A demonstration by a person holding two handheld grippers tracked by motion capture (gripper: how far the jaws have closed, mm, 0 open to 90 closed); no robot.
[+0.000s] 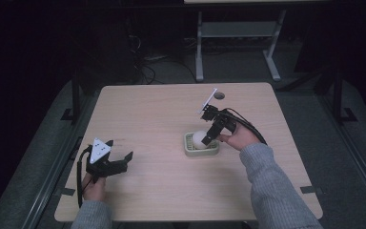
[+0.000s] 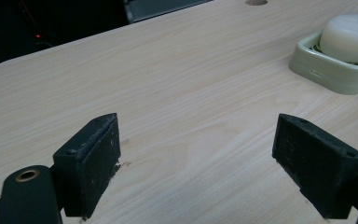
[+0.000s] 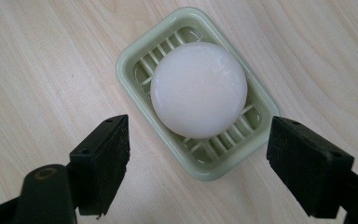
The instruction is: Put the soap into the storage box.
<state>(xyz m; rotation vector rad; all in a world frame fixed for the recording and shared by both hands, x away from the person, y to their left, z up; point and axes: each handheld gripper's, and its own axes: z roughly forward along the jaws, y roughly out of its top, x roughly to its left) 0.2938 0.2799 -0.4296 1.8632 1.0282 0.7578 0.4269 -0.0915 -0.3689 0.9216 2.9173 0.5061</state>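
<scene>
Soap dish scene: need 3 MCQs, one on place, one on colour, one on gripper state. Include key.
1. Where does the white round soap lie?
A. in the soap dish
B. on the bare table
C. between the left gripper's jaws

2. What colour is the soap dish?
A. blue
B. pale green
C. red

3. How does the right gripper stand?
A. shut on the soap
B. shut on nothing
C. open above the dish

Key:
1 A, the soap rests on the dish's slatted floor.
2 B, the rim reads pale green in both gripper views.
3 C, its jaws stand wide apart on either side of the dish, touching nothing.
</scene>
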